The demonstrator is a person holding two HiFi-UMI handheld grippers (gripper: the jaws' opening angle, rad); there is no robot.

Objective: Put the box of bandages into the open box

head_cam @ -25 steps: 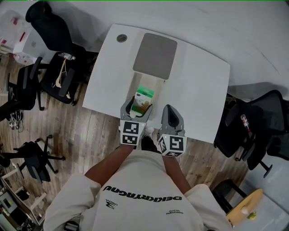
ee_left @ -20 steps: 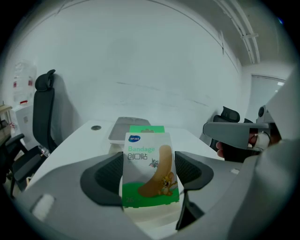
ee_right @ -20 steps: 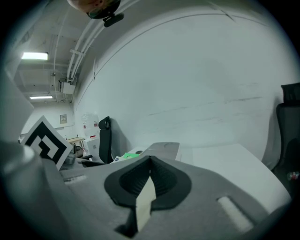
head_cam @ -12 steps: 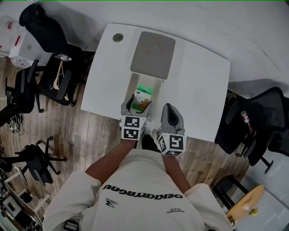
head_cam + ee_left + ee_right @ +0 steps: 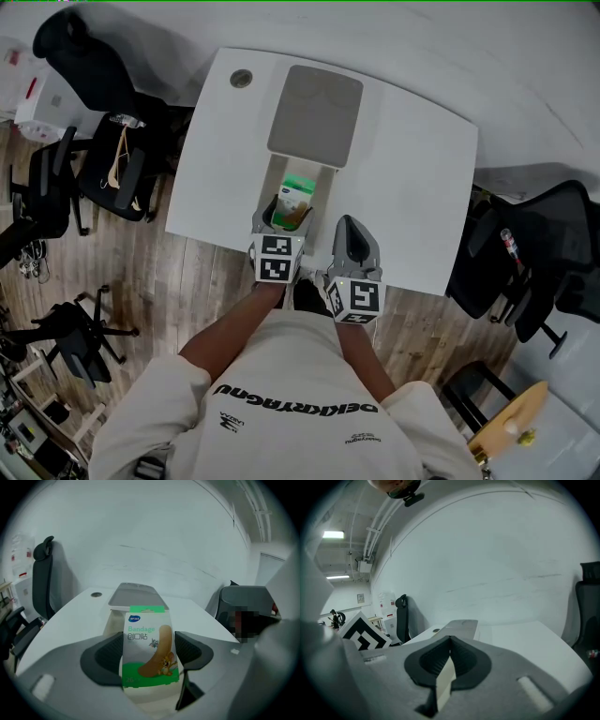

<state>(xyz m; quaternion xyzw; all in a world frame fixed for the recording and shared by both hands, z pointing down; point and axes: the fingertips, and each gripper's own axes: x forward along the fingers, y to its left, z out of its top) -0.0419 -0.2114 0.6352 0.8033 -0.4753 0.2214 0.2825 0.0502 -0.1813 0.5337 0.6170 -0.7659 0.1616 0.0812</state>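
**Two grippers, one loaded, at the open box**

Two grippers sit at the table's [image 5: 412,187] near edge. The left gripper [image 5: 285,221] has its jaws spread wide and clamped on the bandage box [image 5: 149,641], one dark pad pressed on each narrow side. The bandage box stands upright, printed face toward that gripper's camera, green strip at top and bottom. From the head view it sits within the near end of the open box [image 5: 286,169]; whether its bottom edge is below the rim cannot be told. The open box is cream inside, and its grey lid [image 5: 315,114] lies folded back flat on the table beyond it. The right gripper [image 5: 349,227] is just beside the left, its jaws closed together with nothing between them, pointing across the table near the open box. Black chairs [image 5: 103,159] stand on the wooden floor to the left.
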